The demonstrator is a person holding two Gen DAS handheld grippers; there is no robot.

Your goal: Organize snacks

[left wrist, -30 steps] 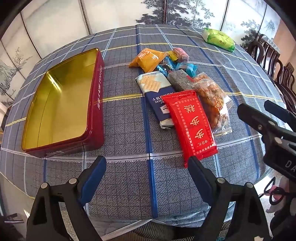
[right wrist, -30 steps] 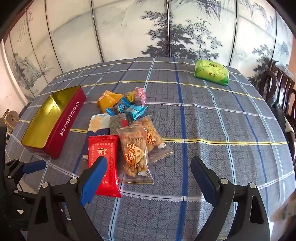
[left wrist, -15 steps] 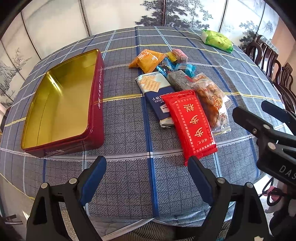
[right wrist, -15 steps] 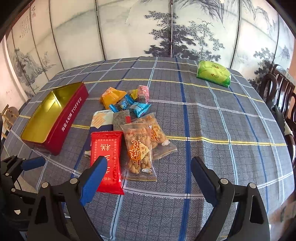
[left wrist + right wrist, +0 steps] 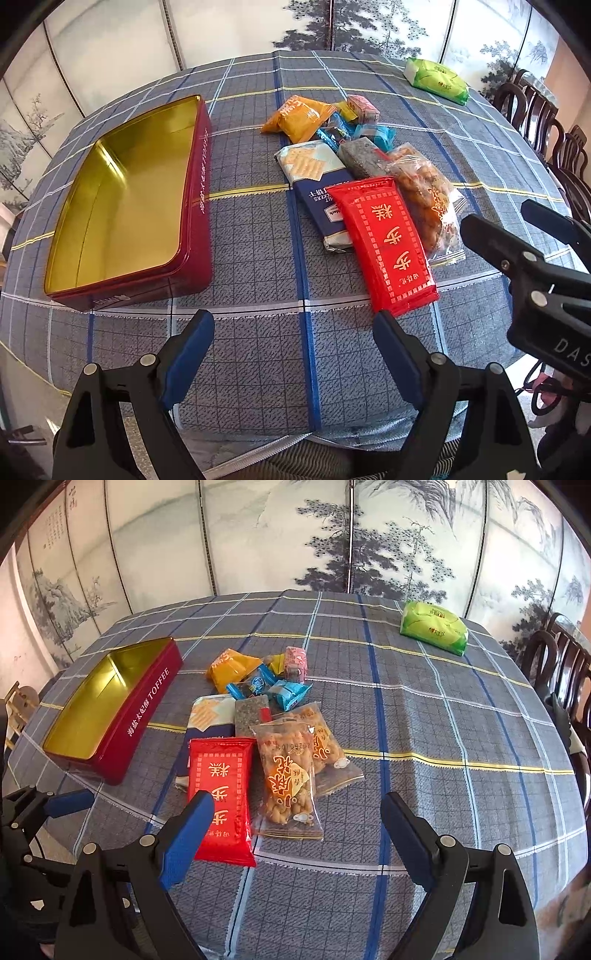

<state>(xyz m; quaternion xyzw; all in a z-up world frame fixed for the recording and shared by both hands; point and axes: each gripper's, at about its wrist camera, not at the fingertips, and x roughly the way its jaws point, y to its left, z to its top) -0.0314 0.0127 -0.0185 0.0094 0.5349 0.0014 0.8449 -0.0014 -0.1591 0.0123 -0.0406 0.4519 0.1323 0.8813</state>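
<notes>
Your left gripper and right gripper hover released at the surface's near edge. One red packet and two twist-snack bags lie mid-surface beside one tin.

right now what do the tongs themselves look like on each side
Both match: the left tongs and right tongs have black, angular frames with triangular cutouts and silver pivot bolts, and each finger carries a blue pad. The left wrist view shows white lettering, "DAS", on the right unit's black body.
</notes>
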